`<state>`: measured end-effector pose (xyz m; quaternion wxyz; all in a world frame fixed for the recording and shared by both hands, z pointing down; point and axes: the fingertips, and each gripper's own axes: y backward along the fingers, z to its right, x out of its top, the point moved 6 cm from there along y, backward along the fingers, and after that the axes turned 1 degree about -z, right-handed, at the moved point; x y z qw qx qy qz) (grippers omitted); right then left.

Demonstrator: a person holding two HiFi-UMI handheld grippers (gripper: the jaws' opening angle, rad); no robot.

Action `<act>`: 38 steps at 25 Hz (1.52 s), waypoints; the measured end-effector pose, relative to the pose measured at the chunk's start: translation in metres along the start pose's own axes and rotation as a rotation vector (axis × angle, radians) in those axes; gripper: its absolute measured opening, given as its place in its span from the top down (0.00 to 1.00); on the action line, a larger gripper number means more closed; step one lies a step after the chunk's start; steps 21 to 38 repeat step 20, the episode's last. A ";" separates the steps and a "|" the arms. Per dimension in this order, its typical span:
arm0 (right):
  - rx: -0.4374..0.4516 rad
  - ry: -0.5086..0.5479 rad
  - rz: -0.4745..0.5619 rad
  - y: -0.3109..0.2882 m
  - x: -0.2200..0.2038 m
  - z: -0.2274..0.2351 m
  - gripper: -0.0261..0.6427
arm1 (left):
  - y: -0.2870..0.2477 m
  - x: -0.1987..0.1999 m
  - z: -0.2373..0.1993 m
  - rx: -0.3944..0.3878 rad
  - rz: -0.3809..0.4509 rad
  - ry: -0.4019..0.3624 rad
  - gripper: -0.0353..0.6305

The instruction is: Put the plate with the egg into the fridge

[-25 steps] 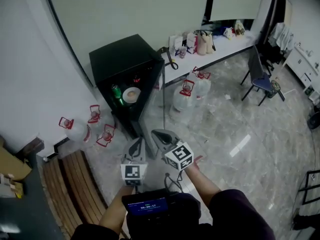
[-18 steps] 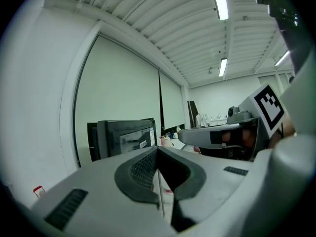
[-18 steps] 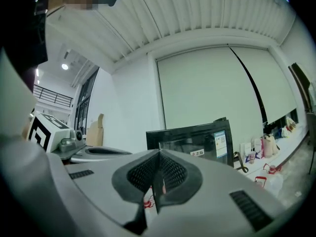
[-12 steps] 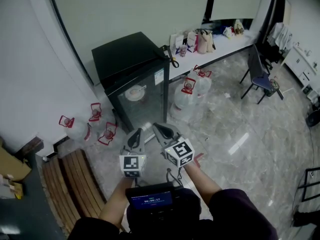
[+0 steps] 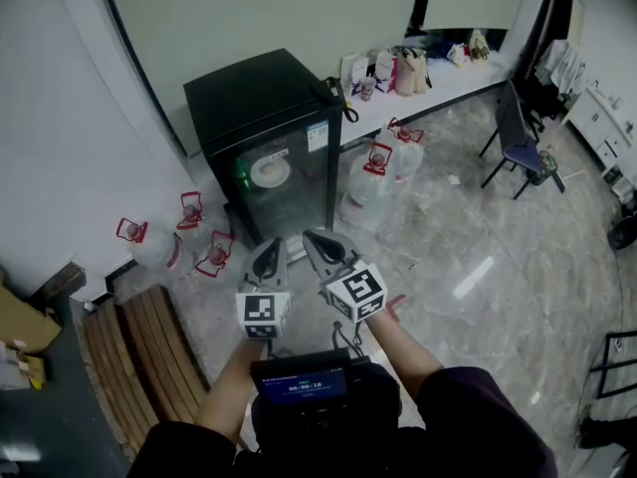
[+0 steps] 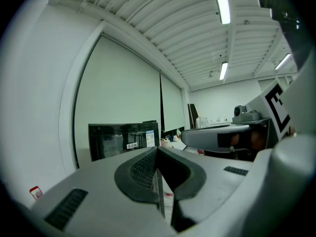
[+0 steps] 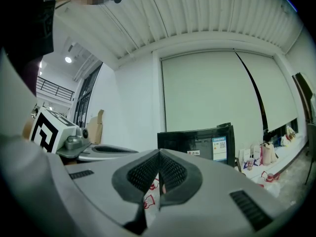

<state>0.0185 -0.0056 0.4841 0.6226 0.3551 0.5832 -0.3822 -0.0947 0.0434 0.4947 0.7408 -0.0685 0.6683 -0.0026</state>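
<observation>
The black mini fridge (image 5: 261,127) stands against the wall with its glass door closed. Through the glass I see the white plate (image 5: 269,172) on a shelf; the egg on it is too small to make out. My left gripper (image 5: 268,254) and right gripper (image 5: 318,244) hang side by side in front of the fridge, a short way back from the door. Both are shut with nothing between the jaws. The fridge (image 6: 123,139) shows beyond the shut left gripper (image 6: 157,153) in the left gripper view, and the fridge (image 7: 196,143) beyond the shut right gripper (image 7: 159,155) in the right gripper view.
Several water jugs with red handles stand left of the fridge (image 5: 134,243) and right of it (image 5: 371,177). A white table (image 5: 438,86) with bags runs along the back wall. A chair (image 5: 520,149) stands at the right; a wooden bench (image 5: 139,352) lies at the lower left.
The fridge door, open a second ago, has swung shut. Both grippers have stayed shut in front of it and have moved slightly up in the view.
</observation>
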 end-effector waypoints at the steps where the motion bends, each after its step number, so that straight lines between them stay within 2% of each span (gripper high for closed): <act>1: 0.002 -0.001 -0.005 -0.001 -0.001 0.000 0.95 | 0.000 -0.001 0.000 0.000 -0.002 0.002 0.93; 38: -0.029 0.008 0.006 0.012 -0.001 0.016 0.95 | -0.009 -0.006 0.014 -0.011 -0.027 -0.001 0.93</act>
